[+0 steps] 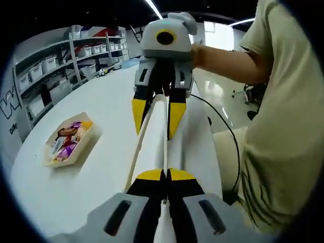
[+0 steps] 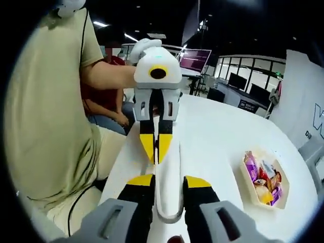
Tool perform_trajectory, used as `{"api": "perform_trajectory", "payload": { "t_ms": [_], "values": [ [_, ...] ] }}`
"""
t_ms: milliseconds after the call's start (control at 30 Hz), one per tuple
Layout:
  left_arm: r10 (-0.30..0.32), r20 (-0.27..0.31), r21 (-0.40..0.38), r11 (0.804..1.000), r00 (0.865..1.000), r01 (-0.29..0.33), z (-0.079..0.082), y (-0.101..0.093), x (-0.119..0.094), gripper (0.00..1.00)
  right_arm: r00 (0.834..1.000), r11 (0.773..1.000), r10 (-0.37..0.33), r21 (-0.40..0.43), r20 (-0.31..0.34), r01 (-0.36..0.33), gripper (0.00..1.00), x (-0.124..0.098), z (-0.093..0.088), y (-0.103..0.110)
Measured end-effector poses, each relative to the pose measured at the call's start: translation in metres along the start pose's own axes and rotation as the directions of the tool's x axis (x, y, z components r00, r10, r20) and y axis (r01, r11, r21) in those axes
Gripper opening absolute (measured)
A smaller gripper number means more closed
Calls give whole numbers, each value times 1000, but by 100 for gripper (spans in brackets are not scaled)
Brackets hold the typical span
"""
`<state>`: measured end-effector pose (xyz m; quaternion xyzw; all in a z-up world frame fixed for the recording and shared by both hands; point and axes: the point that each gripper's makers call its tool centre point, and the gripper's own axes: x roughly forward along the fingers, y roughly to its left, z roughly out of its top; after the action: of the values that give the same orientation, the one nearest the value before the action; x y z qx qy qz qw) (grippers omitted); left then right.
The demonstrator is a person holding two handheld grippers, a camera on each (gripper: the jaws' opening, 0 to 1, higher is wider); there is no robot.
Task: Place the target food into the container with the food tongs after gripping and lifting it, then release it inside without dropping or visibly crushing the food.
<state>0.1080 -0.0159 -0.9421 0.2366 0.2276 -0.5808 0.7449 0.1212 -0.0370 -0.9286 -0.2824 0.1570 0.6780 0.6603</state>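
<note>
I hold a pair of white food tongs (image 1: pixel 152 136) stretched between my two grippers, out over the white table (image 1: pixel 91 172). In the left gripper view my left gripper (image 1: pixel 165 176) has its yellow-tipped jaws clenched on the two thin arms of the tongs, which run away from me toward my right gripper (image 1: pixel 156 119); that one comes in from above with its jaws spread either side of the tongs, and I cannot tell from here whether they press on it. In the right gripper view my right gripper (image 2: pixel 168 181) has its jaws clamped on the broad rounded end of the tongs (image 2: pixel 168 177), one yellow tip against each flank, and the left gripper (image 2: pixel 156 147) faces me with its jaws pinched together on the narrow end. The food is well apart from the tongs: a shallow beige container (image 1: pixel 90 137) sits on the table to the left in the left gripper view, with wrapped snacks (image 1: pixel 68 139) in purple, orange and white inside it. The same container (image 2: pixel 246 178) lies to the right in the right gripper view, the snacks (image 2: pixel 263 182) heaped in it. A person's sleeve (image 1: pixel 283 111) in a pale yellow shirt is close beside the table edge, and shelves with bins (image 1: pixel 55 63) stand behind.
</note>
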Motion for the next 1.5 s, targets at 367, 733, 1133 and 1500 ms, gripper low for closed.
{"api": "perform_trajectory", "payload": {
  "t_ms": [367,733,1133,1500],
  "values": [
    [32,-85,53,998,996,-28,-3,4,-2,0,993,998,-26,-57,-112,20,16,4,-5,-2],
    [51,-119,71,997,992,-43,-6,7,-4,1,992,998,-38,-58,-119,32,14,5,-7,-4],
    [71,-127,107,993,989,-58,-9,13,-6,13,998,998,-44,40,-41,46,13,4,-9,-5],
    [78,-116,107,992,990,-66,-5,19,-9,7,999,996,-44,77,-23,45,14,7,-13,-6]
  ]
}}
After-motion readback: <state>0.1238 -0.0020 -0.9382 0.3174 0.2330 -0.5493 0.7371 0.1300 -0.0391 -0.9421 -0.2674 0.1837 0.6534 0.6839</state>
